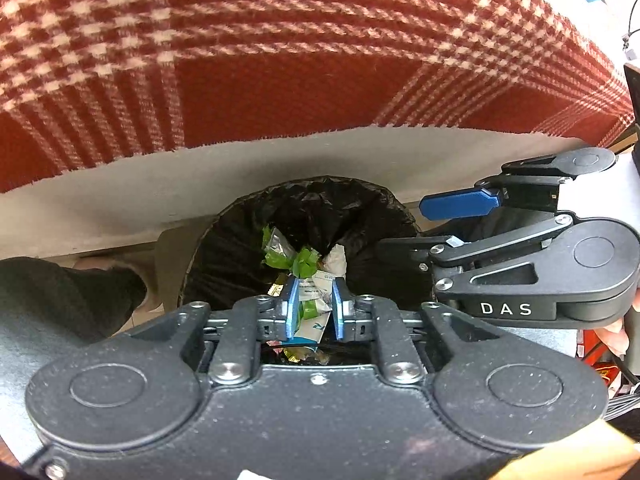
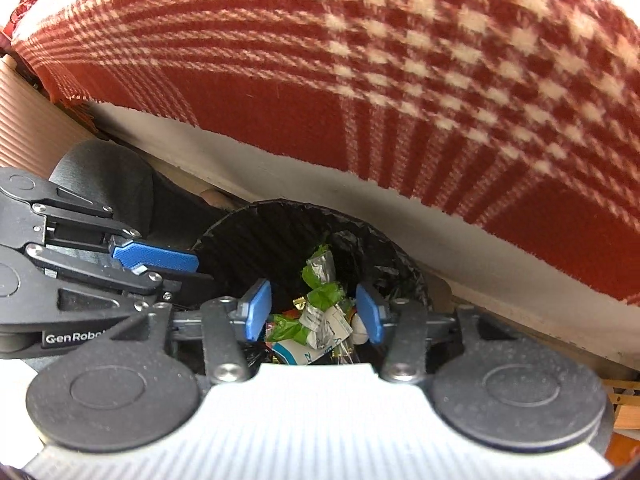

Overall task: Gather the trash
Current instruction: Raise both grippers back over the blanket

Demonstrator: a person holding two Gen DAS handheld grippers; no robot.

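Both tools hang over the bin (image 2: 240,240). The right tool (image 2: 314,312) gapes empty above the wrappers (image 2: 316,320); the left tool (image 1: 314,308) is barely parted, and whether it pinches anything is unclear.

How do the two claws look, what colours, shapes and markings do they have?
Both are matte black linkage claws with blue flat pads and round black pivot discs with silver screws. The left claw reads "GenRobo" on its side in the right wrist view. The right claw reads "DAS" in the left wrist view and has a white ribbed body.
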